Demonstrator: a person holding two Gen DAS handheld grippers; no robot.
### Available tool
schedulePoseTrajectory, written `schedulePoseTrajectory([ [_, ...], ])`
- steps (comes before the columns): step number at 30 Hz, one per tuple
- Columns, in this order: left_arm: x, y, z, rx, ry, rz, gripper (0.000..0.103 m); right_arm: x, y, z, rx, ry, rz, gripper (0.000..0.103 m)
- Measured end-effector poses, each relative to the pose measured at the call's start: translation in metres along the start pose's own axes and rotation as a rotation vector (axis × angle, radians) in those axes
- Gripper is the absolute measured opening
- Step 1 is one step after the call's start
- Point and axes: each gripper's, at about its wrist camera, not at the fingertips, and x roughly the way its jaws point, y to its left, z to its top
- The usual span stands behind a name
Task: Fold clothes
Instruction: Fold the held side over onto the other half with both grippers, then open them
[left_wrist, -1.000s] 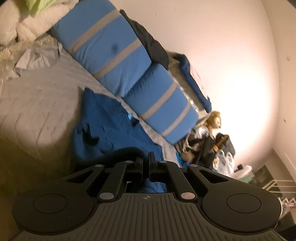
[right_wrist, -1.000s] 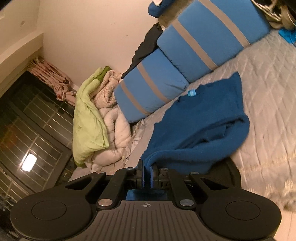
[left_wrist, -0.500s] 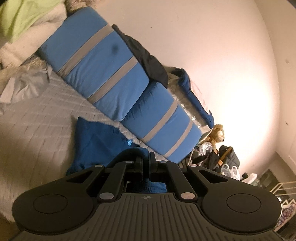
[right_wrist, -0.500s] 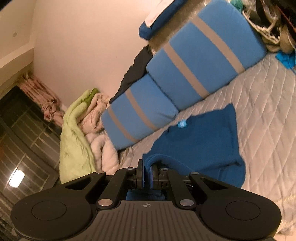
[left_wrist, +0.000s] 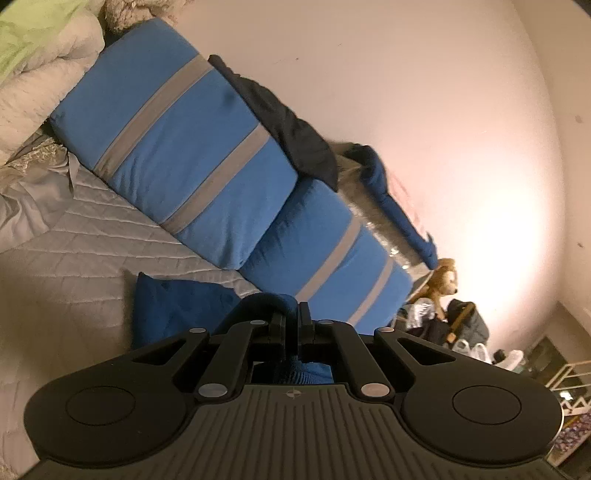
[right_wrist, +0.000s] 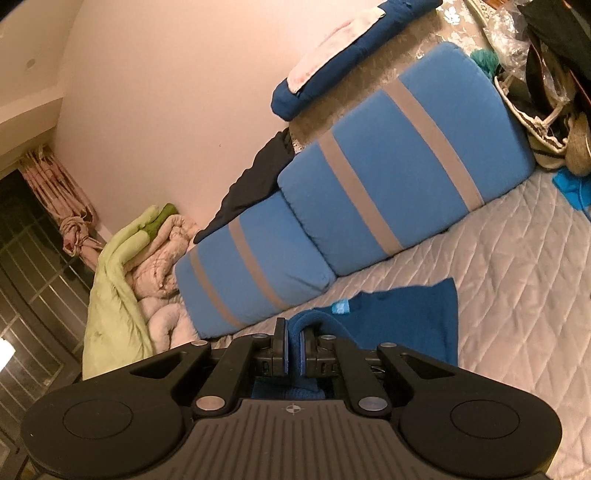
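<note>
**Blue sweater (right_wrist: 410, 321) pinched at two points, partly lifted over the bed**

Blue sweater, fleecy and thick, clamped by both grippers along one edge and raised toward the cameras, with its far part lying on the quilted mattress (right_wrist: 517, 295) just short of the striped blue bolsters (right_wrist: 388, 184) at the wall-side edge of the bed. Left gripper (left_wrist: 293, 325) closed to a narrow gap on a bunched fold of cloth; right gripper (right_wrist: 293, 343) likewise closed on a rolled hem, blue pads pressed against it. Small light-blue neck label (right_wrist: 340, 307) facing up near the lifted edge.

Risks, as judgement only: uneven pull between the two grips, skewing the fold line so the halves land misaligned; thick fleece slipping from either pinch if tugged fast, dropping a corner in a heap; trailing part dragging on the quilt and bunching or rolling under instead of lying flat; lifted edge carried too far and landing against the bolsters. Also a chance of extra layers caught in one pinch, since the cloth in both grips looks doubled.

Against a second ago: less of the sweater visible in both views, spread body then sprawled wide and sagging in a heavy curl on the right, now shorter, flatter and tauter. Both cameras tipped higher, with more wall and bolster in view and less mattress. Green-and-cream duvet pile (right_wrist: 122, 280) farther off on the right view. Grips unchanged, same narrow closure on cloth.
</note>
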Motion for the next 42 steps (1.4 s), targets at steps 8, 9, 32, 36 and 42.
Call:
schedulePoseTrajectory([
  [8,0.042,0.02,0.012,-0.009,0.044,0.07,0.005,0.038,-0.018,0.009,0.01,0.001,-0.037,0.008],
  [9,0.047,0.023,0.014,-0.015,0.05,0.077,0.005,0.043,-0.02,0.009,0.01,0.003,-0.043,0.008],
  [32,0.175,0.085,0.036,-0.001,0.182,0.234,0.005,0.175,-0.103,0.023,0.076,0.069,-0.237,0.008],
  [36,0.191,0.1,0.037,-0.027,0.195,0.259,0.005,0.202,-0.116,0.022,0.076,0.089,-0.267,0.008],
  [42,0.216,0.121,0.035,-0.056,0.218,0.3,0.005,0.234,-0.137,0.02,0.069,0.119,-0.304,0.008],
])
